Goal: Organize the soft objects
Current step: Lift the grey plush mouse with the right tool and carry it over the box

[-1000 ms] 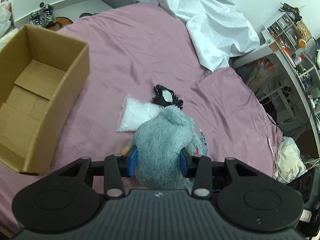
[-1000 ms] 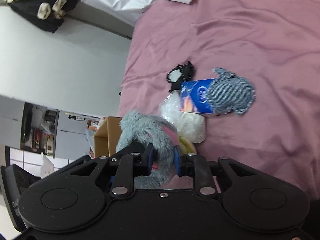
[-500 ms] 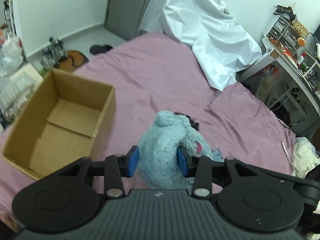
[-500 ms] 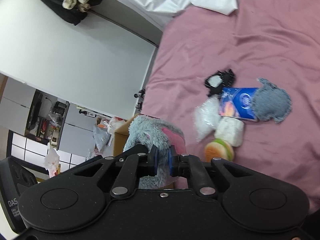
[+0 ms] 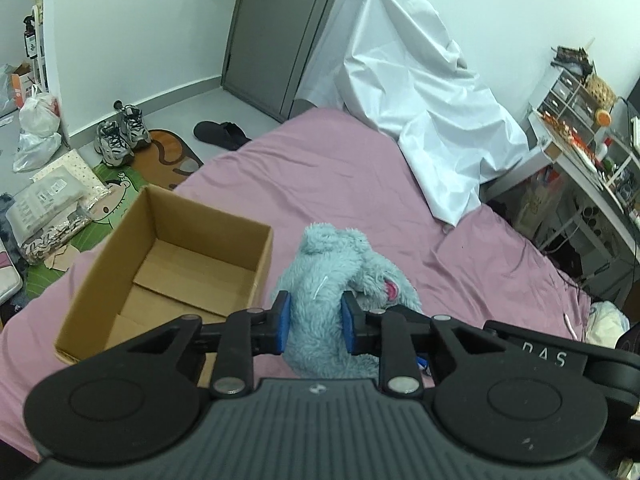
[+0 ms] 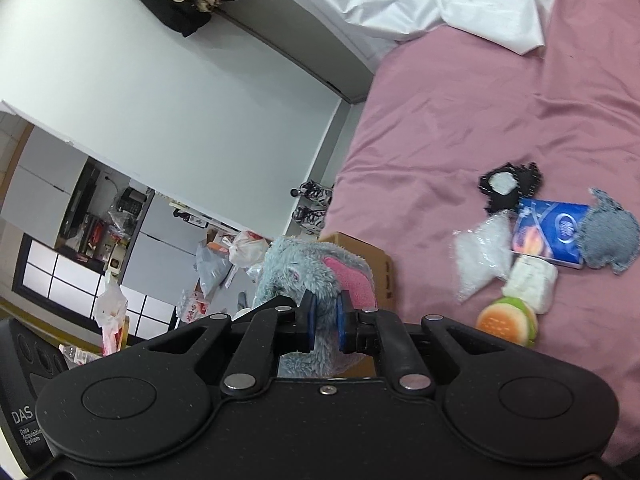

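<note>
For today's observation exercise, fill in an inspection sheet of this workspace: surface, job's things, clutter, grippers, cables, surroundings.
Surface: pink bedsheet, wrinkled.
Job's things: grey plush toy held beside the empty cardboard box; burger toy, denim plush, tissue pack on the sheet.
Clutter: white cover on the bed's far end.
Grippers: left gripper and right gripper both shut on the plush; left's jaws just closed further.
Cables: nothing seen.
Surroundings: shoes, bags, shelves.

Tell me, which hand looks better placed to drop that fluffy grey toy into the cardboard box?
Probably the left. Both tools grip the grey plush toy, but the left tool looks straight down at the open cardboard box beside it.
</note>
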